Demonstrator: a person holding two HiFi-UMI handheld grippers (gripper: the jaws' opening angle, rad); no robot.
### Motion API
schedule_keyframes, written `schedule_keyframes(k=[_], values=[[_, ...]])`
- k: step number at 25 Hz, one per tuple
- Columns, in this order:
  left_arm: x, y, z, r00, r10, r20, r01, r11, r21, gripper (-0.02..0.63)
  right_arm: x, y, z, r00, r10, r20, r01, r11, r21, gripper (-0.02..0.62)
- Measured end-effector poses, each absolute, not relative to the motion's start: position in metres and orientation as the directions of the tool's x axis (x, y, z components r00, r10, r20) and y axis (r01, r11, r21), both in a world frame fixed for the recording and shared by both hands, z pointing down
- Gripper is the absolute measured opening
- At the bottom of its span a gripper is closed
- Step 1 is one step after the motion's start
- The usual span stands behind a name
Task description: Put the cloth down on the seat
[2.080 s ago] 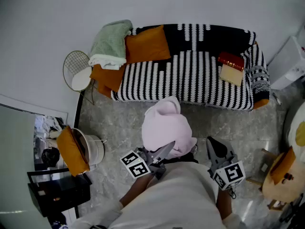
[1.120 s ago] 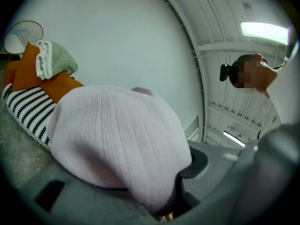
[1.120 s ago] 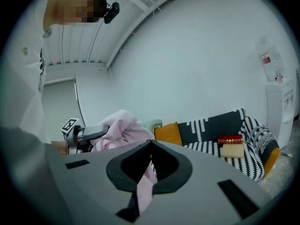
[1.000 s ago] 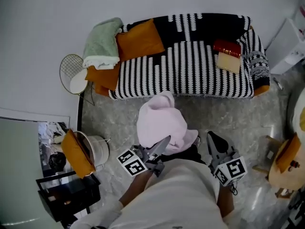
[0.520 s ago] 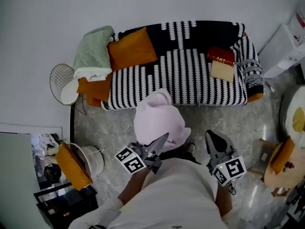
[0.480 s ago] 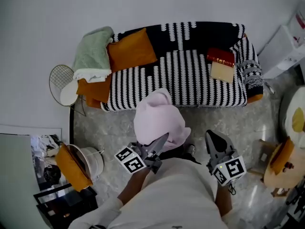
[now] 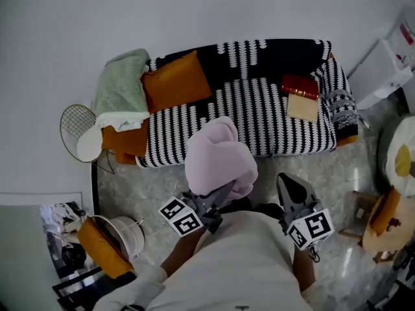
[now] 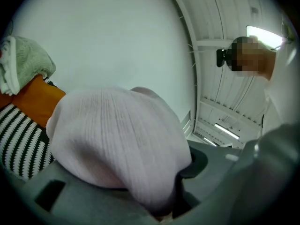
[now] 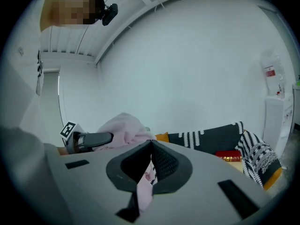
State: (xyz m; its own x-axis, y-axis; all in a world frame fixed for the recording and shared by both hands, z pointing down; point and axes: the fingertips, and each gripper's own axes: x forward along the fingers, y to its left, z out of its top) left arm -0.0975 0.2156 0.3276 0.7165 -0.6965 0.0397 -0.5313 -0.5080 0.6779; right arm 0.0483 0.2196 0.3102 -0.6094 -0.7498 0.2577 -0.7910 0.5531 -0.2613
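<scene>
The left gripper [image 7: 224, 193] stays clamped on the pink cloth [image 7: 217, 157]. The cloth is held in the air and now reaches further over the front edge of the striped sofa [image 7: 259, 115] than 1 second ago. The right gripper [image 7: 284, 180] keeps its jaws together.

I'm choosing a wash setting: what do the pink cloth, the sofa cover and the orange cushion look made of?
Pink cloth: soft, matte, finely ribbed fabric, by its thin parallel lines; fibre unclear.
Sofa cover: thick woven or knitted textile, matte, with jagged black-and-white stripes.
Orange cushion: smooth matte fabric, maybe cotton or velvet; no sheen shows.
</scene>
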Motion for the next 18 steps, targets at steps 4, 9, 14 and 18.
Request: schedule_keyframes(k=[4,9,14,18], values=[[-0.106,0.2,0.334,0.737,-0.674,0.048,-0.516,-0.515,0.685,0.233,0.036,0.208,0.312,-0.596,-0.756,0.271,-0.801,0.538,-0.263,0.008],[-0.11,0.185,0.341,0.742,-0.668,0.06,-0.507,-0.501,0.701,0.233,0.037,0.197,0.32,-0.575,-0.757,0.311,-0.817,0.512,-0.266,0.009],[-0.104,0.169,0.352,0.735,-0.673,0.081,-0.507,-0.466,0.726,0.233,0.038,0.183,0.328,-0.589,-0.739,0.326,-0.807,0.518,-0.282,0.009],[-0.096,0.15,0.356,0.724,-0.682,0.097,-0.511,-0.437,0.74,0.233,0.049,0.159,0.332,-0.597,-0.73,0.332,-0.801,0.521,-0.295,0.009]])
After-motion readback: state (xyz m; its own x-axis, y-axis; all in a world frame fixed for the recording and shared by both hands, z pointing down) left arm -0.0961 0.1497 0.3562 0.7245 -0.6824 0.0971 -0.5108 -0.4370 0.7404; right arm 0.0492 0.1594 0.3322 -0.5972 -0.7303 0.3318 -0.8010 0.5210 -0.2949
